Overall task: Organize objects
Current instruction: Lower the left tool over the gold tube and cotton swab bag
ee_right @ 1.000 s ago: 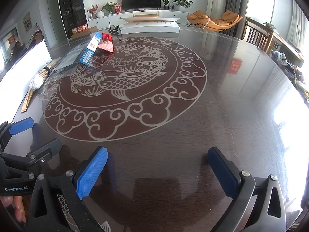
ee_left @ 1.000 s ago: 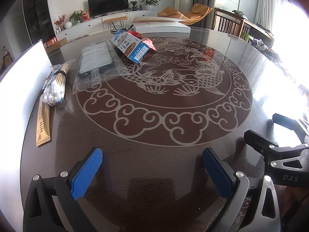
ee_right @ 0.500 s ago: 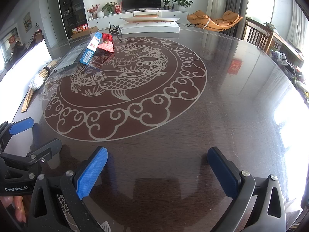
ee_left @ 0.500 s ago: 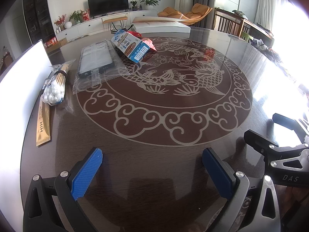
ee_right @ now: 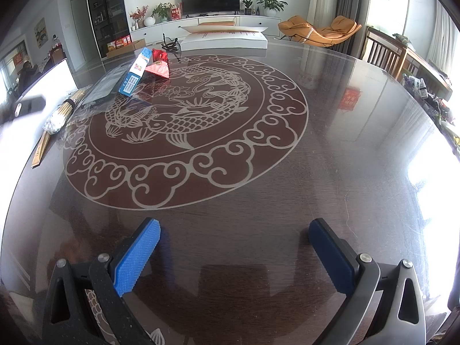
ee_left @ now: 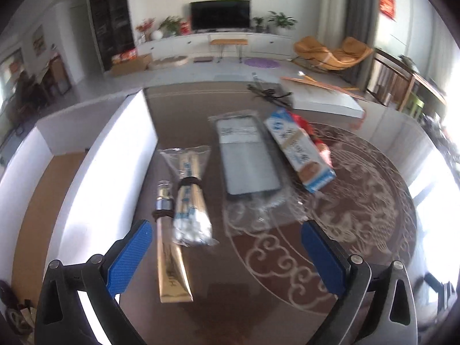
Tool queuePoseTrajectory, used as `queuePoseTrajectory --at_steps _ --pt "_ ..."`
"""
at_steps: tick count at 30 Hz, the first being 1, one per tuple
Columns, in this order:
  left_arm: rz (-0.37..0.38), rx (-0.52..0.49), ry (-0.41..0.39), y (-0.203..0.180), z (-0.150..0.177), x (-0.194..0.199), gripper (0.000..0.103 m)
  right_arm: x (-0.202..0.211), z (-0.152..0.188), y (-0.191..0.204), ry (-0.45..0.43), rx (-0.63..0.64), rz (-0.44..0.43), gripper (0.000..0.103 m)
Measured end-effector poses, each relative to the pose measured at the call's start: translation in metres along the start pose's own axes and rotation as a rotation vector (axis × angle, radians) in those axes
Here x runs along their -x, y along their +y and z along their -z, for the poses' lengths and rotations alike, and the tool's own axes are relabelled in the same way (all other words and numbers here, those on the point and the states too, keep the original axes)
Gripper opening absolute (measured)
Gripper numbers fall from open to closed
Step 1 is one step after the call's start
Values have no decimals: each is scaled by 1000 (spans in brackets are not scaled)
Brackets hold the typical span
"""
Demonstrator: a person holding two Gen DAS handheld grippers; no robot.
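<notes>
While nothing has yet been picked up, the left hand-held gripper (ee_left: 227, 254) is hovering low over the worktop (ee_left: 258, 302) with its blue pads spread wide and empty, and the things to be organized are lying just ahead of it: a long gold sachet (ee_left: 172, 270) is resting nearest, running between the pads towards the left one, a clear bag of cotton swabs (ee_left: 191, 201) is lying just beside the sachet on its right and partly over it, a dark phone in a plastic sleeve (ee_left: 248, 158) is sitting beyond the swabs to the right, and a blue-and-white carton (ee_left: 299, 151) is leaning against the phone sleeve's far side, with something red (ee_left: 313, 135) poking out behind the carton. Judging from that line-up, the step in hand is probably a reach for the sachet or the swab bag, and doing it well would mean centring the pads on one item alone, coming down squarely across its narrow width, and closing gently, since the thin sachet is lying flat and the crinkly bag could slip or drag its neighbour along. The view is blurred, so finer detail is hard to make out. The right hand-held gripper (ee_right: 234, 258) is waiting well apart from the sachet, over a bare stretch of the patterned worktop, its jaws likewise wide apart, holding and touching nothing.
</notes>
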State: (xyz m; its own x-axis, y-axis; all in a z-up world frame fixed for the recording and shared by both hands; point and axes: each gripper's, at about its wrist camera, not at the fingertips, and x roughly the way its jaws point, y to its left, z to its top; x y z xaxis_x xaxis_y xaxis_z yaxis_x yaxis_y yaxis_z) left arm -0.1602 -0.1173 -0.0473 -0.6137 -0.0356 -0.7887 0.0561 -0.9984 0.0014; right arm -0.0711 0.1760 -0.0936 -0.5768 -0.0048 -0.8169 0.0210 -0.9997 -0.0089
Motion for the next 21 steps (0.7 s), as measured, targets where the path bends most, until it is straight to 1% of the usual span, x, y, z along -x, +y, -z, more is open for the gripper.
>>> queuePoseTrajectory --at_steps 2,4,8,10,12,13,15,18,19,21 --pt "-32 70 42 15 -7 -24 103 0 0 -1 0 0 -1 103" --pt "-54 106 76 22 -9 -44 103 0 0 0 -1 0 0 103" --pt "-93 130 88 24 -7 -63 103 0 0 0 -1 0 0 103" --pt "-90 154 101 25 -5 -72 103 0 0 0 -1 0 0 103" --pt "-70 190 135 29 -4 -87 103 0 0 0 -1 0 0 103" --pt "-73 197 136 28 -3 -89 103 0 0 0 -1 0 0 103" --pt "-88 169 126 20 -7 -87 103 0 0 0 -1 0 0 103" --pt "-78 146 101 15 -8 -79 103 0 0 0 -1 0 0 103" --pt "-81 132 85 13 -7 -75 99 0 0 0 -1 1 0 103" --pt "-74 99 38 10 -3 -63 69 -1 0 0 -1 0 0 103"
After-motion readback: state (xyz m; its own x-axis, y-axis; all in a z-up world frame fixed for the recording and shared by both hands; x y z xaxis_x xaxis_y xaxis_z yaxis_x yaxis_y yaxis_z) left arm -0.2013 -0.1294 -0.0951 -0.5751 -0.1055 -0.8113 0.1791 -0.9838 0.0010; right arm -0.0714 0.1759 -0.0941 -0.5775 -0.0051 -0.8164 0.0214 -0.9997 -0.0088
